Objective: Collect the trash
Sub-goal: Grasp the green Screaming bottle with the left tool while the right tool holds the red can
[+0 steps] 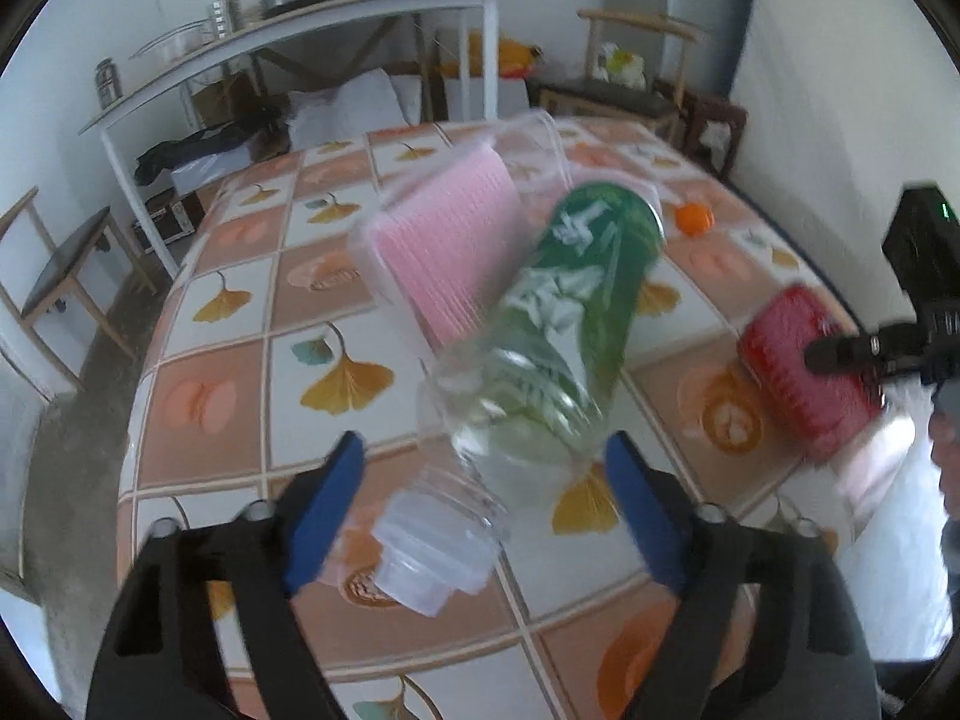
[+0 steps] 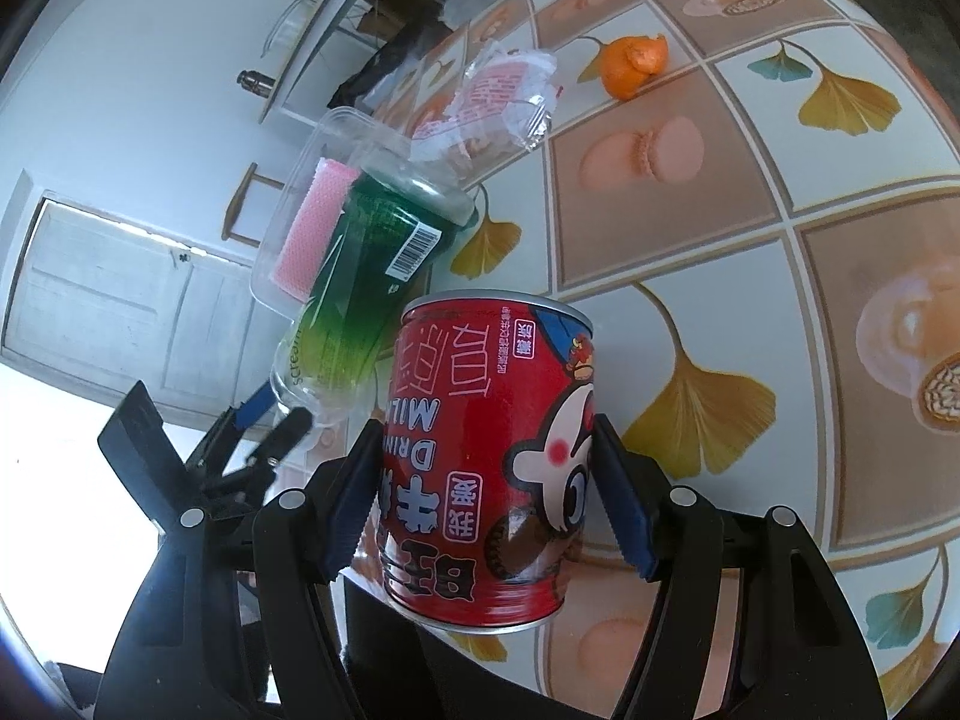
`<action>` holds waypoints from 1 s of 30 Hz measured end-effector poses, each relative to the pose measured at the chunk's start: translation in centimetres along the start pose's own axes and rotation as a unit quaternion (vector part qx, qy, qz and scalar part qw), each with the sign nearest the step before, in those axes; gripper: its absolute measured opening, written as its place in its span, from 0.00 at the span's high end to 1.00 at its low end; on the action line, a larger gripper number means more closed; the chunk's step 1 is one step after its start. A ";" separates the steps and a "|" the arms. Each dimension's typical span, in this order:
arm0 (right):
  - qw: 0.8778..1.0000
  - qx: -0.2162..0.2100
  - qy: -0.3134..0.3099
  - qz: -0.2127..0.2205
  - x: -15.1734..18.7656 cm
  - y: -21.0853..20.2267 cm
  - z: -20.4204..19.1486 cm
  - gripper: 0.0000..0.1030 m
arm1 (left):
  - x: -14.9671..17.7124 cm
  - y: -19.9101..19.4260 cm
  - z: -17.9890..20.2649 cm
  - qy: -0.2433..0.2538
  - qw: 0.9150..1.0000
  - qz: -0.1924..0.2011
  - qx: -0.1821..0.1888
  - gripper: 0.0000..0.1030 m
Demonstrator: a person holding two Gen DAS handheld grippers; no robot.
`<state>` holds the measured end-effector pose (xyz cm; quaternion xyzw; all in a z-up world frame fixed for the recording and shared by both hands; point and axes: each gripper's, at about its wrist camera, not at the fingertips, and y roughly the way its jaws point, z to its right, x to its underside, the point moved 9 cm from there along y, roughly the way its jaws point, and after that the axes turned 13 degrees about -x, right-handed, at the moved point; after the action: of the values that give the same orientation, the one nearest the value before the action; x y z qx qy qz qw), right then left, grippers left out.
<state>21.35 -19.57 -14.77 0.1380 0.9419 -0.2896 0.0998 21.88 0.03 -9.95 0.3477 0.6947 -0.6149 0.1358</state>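
A clear plastic bottle (image 1: 558, 312) with a green label lies tilted, its capped neck (image 1: 432, 558) towards me, resting against a clear box with a pink sheet (image 1: 444, 252). My left gripper (image 1: 486, 441) stands open around the bottle's shoulder; a gap shows at the left pad. The picture is blurred there. My right gripper (image 2: 487, 423) is shut on a red milk drink can (image 2: 486, 468), held above the table. That can (image 1: 804, 372) appears at the right of the left wrist view. The bottle (image 2: 360, 276) and box (image 2: 306, 228) lie beyond it.
An orange peel (image 2: 633, 63) and a crumpled clear wrapper (image 2: 492, 102) lie farther out on the tile-patterned tablecloth (image 1: 228, 384). A white shelf table (image 1: 300, 30) and wooden chairs (image 1: 630, 90) stand behind. Something white and bag-like (image 1: 888, 480) hangs past the right table edge.
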 end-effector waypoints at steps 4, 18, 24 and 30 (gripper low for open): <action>1.000 0.003 -0.002 0.001 0.0 0.0 0.0 0.38 | 0.7 -0.7 0.5 0.009 1.000 -0.002 -0.005 0.42; 1.000 0.025 -0.011 0.000 0.4 0.4 -0.4 0.38 | 3.6 -5.0 1.3 -0.060 0.994 -0.025 0.091 0.72; 0.999 0.045 -0.026 -0.005 0.6 0.7 -0.6 0.39 | 6.9 -7.6 2.9 -0.089 0.978 -0.084 0.167 0.78; 0.998 0.060 -0.035 -0.005 0.6 0.8 -0.6 0.40 | 5.7 -8.9 2.6 -0.114 0.971 -0.065 0.202 0.45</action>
<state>20.96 -18.46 -14.81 0.1292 0.9195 -0.3503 0.1228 11.33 -0.68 -7.23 0.2496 0.5573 -0.7855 0.1007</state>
